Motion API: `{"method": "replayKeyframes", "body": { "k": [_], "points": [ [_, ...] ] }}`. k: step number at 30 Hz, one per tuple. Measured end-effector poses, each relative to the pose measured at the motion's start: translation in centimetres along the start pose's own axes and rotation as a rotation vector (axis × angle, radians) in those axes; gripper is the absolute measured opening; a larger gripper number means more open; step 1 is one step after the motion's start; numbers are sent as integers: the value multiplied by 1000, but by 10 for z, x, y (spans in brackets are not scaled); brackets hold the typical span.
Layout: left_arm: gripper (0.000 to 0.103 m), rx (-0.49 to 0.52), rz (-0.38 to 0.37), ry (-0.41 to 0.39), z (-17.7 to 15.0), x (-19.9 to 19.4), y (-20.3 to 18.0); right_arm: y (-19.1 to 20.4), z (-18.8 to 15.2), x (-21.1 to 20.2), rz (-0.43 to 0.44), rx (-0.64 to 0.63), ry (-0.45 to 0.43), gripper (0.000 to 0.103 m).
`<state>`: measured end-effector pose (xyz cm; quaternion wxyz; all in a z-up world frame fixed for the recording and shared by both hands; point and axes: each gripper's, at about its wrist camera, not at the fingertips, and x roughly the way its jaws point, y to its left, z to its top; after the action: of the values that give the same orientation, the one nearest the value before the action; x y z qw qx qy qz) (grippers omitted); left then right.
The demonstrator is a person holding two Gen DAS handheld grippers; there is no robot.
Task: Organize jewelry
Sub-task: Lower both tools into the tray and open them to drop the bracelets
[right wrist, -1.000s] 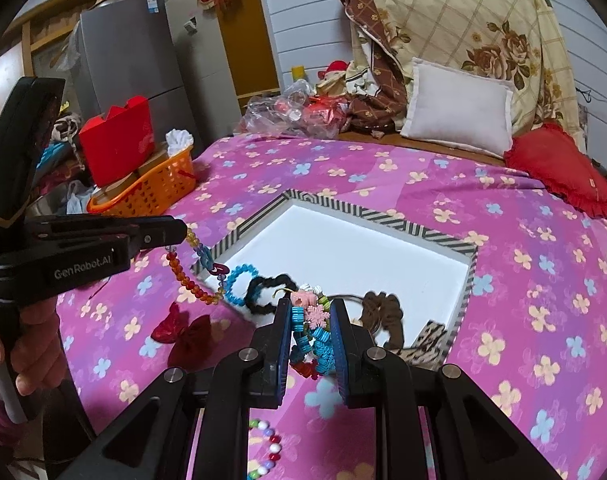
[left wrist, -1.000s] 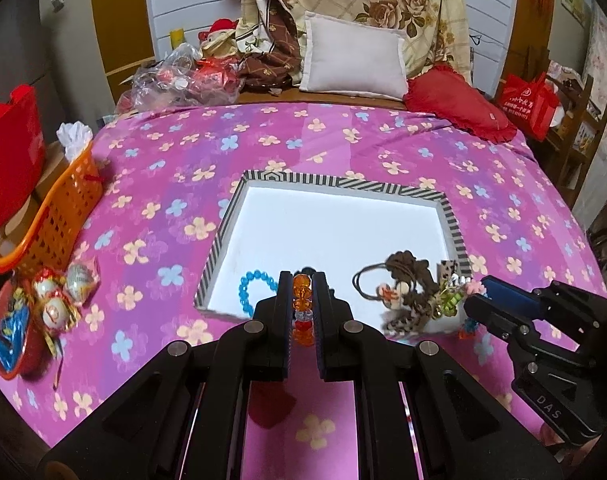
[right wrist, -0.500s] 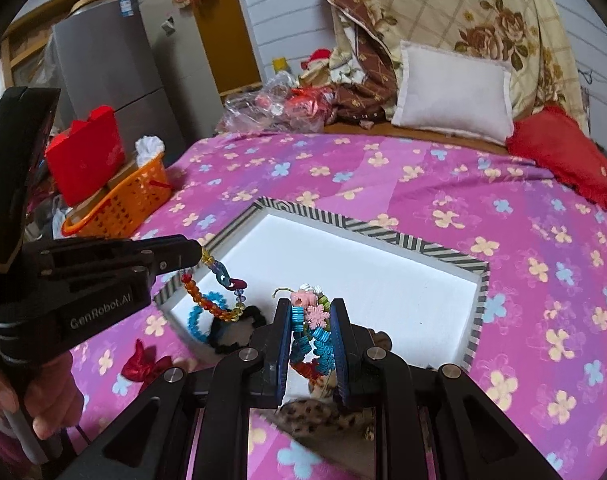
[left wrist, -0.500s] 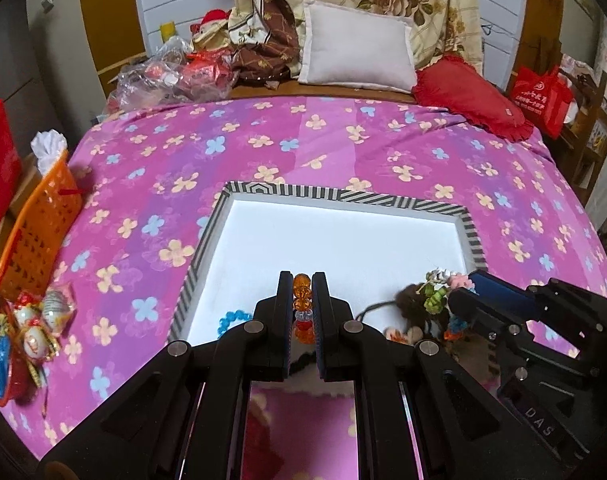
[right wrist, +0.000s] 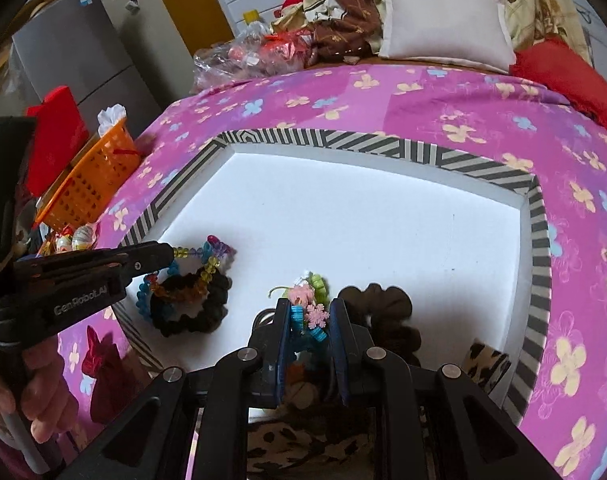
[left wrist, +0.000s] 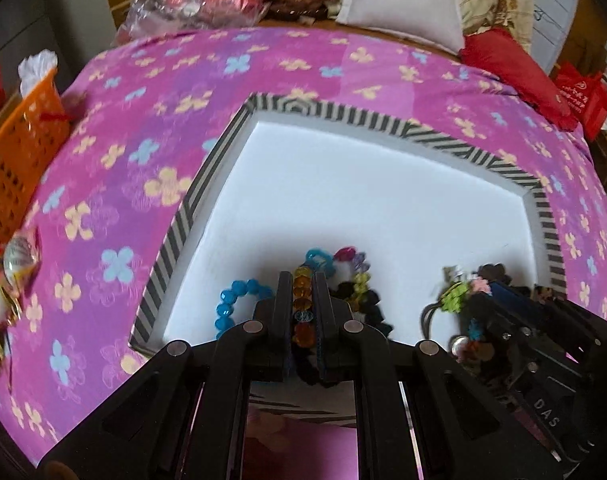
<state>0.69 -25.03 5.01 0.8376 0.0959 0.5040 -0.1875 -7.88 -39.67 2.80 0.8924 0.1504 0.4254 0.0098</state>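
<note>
A striped-rim box (left wrist: pixel 175 236) with a white floor lies on the pink flowered bedspread. My left gripper (left wrist: pixel 303 280) is shut on a string of amber and coloured beads (left wrist: pixel 303 304). The beads' free end drapes over a black scrunchie (right wrist: pixel 195 312) beside a blue bead bracelet (left wrist: pixel 233 306) in the box's near left corner. My right gripper (right wrist: pixel 310 312) is shut on a blue, pink and green flower ornament (right wrist: pixel 308 300), low over the box's near middle. From the right wrist view the left gripper (right wrist: pixel 165 254) reaches in from the left, held by a hand (right wrist: pixel 39 400).
A brown scrunchie (right wrist: pixel 383 304) and a leopard-print piece (right wrist: pixel 485 358) lie in the box (right wrist: pixel 537 264) near right. A red bow (right wrist: pixel 99 368) rests on the bedspread by the box. An orange basket (right wrist: pixel 91 180) stands at the left edge; pillows at the far end.
Both grippers have come down and forward over the box with their loads. The bead string's end now rests on the black scrunchie. The flower ornament hangs lower, near the box floor.
</note>
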Motion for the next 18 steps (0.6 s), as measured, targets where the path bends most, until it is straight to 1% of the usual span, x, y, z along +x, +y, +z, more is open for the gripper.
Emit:
{"method": "replayKeyframes", "body": {
  "k": [1, 3, 6, 7, 8, 9, 10, 11, 12, 14, 16, 17, 18],
  "points": [
    [8, -7, -2, 8, -1, 1, 1, 0, -1, -2, -3, 0, -3, 23],
    [8, -20, -11, 23, -4, 3, 4, -1, -2, -7, -8, 5, -15, 44],
    [16, -15, -12, 22, -6, 0, 3, 0, -4, -19, -17, 3, -46, 46],
    [23, -12, -15, 17, -8, -3, 3, 1, -5, -23, -21, -3, -48, 46],
    [33, -13, -20, 11, -9, -6, 3, 3, -6, -27, -25, -8, -53, 46],
    [38, -14, -22, 4, -10, -9, 3, 5, -8, -33, -32, -15, -63, 46],
    [46, -17, -26, -7, -12, -14, 3, 7, -9, -38, -38, -22, -74, 46],
    [51, -18, -31, -21, -14, -21, 3, 9, -12, -44, -46, -29, -87, 46],
    [53, -17, -36, -34, -15, -26, 3, 12, -15, -52, -56, -36, -103, 46],
    [62, -8, -37, -71, -21, -41, 1, 17, -20, -65, -74, -48, -129, 46],
    [63, -2, -29, -100, -27, -55, 0, 23, -28, -82, -90, -50, -159, 47],
    [63, 0, -29, -113, -31, -62, -1, 25, -32, -89, -89, -46, -170, 51],
    [63, -1, -31, -123, -35, -68, -1, 27, -36, -95, -87, -42, -179, 62]
  ]
}}
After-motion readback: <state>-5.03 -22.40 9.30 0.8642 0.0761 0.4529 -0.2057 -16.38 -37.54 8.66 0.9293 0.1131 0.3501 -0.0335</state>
